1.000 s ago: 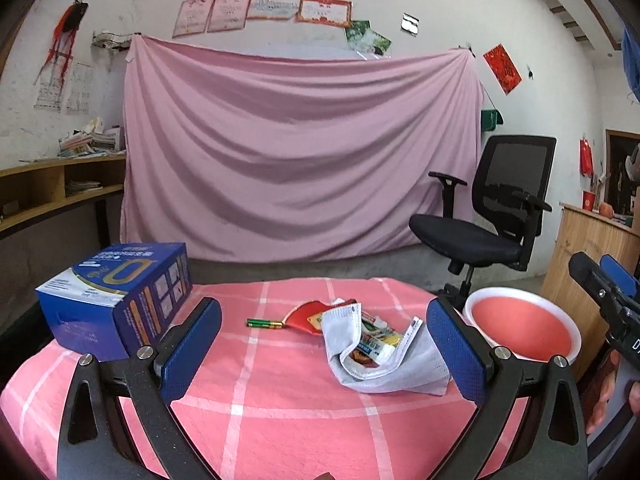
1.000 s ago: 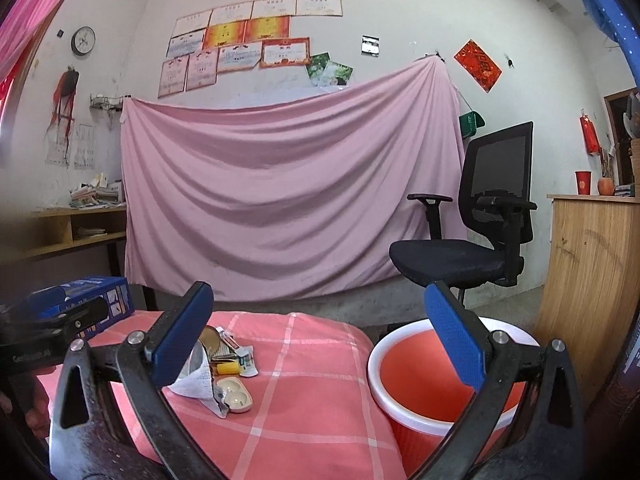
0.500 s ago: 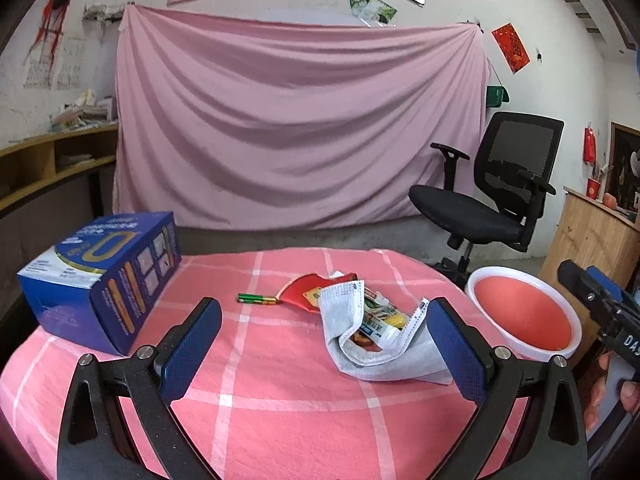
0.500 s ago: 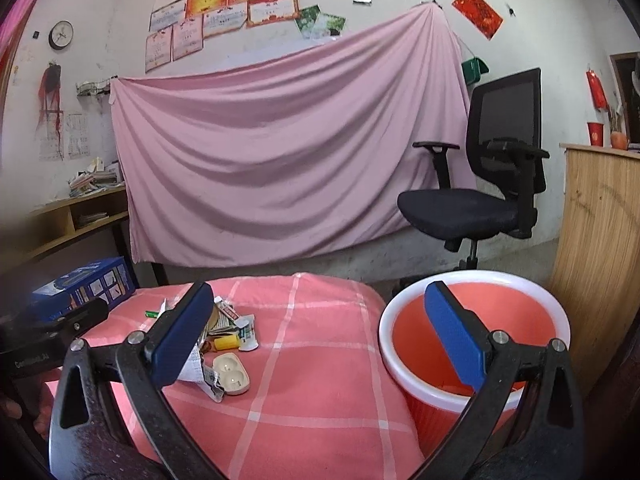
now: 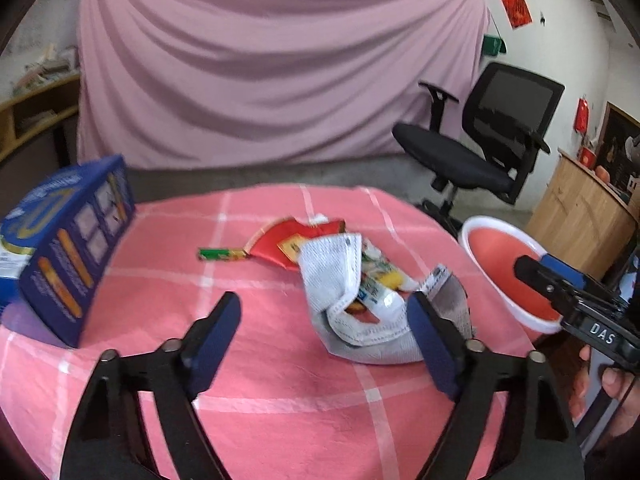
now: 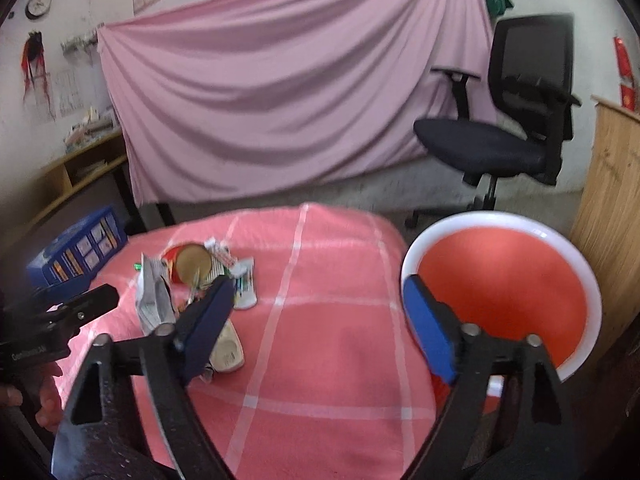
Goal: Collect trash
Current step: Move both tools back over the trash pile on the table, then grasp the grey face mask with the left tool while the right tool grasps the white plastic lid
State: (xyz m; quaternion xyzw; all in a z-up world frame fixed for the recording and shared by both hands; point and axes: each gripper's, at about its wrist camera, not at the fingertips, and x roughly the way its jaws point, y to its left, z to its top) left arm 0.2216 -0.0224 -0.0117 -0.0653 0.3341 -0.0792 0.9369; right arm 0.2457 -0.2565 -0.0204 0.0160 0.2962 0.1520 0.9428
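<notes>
Nearest in the left wrist view, the left gripper (image 5: pixel 324 330) has its jaws spread and closing, with only bare checked cloth between them. The step in hand looks like the approach to the first pick: it would go best if the jaws straddle one piece of the heap, not the whole, and close low, near the cloth. The right gripper (image 6: pixel 318 312) likewise stands spread and closing on nothing, over the pink table (image 6: pixel 328 332).

The trash pile (image 5: pixel 352 276) lies just beyond the left gripper's right-hand jaw, a crumpled grey face mask (image 5: pixel 340 280) in front, red packet (image 5: pixel 276 244) and green stick (image 5: pixel 222 255) behind. The red bin (image 6: pixel 504 288) waits off the table edge. Further left stands a blue box (image 5: pixel 68 248); an office chair (image 5: pixel 480 140) and pink drape (image 5: pixel 260 60) lie beyond.
</notes>
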